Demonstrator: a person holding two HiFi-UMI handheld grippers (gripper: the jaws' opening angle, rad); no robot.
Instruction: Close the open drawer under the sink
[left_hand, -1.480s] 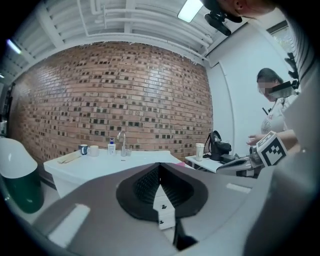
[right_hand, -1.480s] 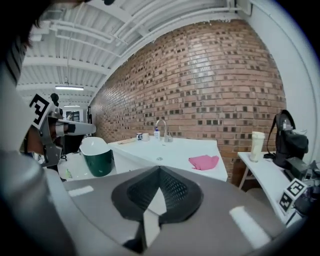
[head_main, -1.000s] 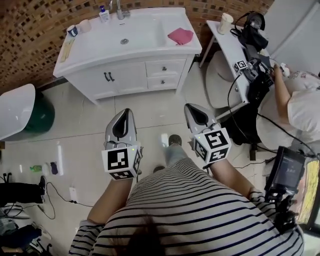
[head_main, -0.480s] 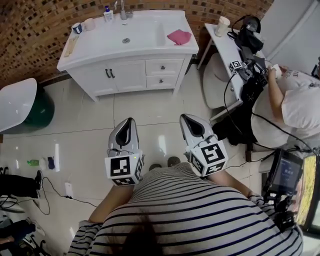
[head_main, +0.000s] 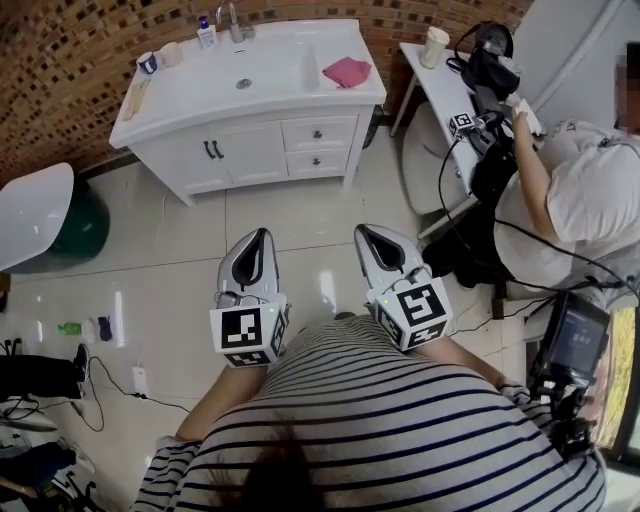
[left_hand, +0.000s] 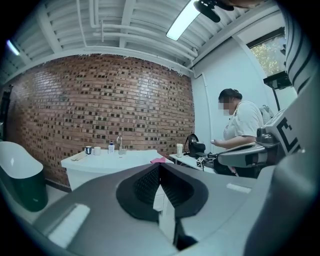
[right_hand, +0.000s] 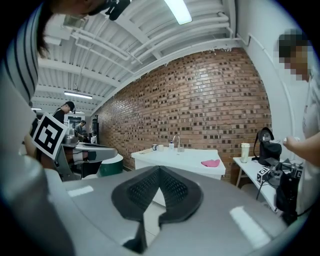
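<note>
Jaws of the left tool (left_hand: 159, 166) are pressed together tip to tip on nothing, and the right tool (right_hand: 159, 169) is the same. Both point at the white cabinet (head_main: 240, 150) well ahead, where the drawers (head_main: 318, 133) under the sink (head_main: 250, 75) look flush. Since a second ago the right tool has drawn slightly back toward the striped shirt (head_main: 400, 430); both remain closed.

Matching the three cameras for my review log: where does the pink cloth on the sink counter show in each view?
Head view: pink cloth at the counter's right end, top centre.
Left gripper view: cloth small, mid-frame, on the counter's right edge.
Right gripper view: cloth right of centre, on the counter.
Shared landmark: the faucet, left of it everywhere.
</note>
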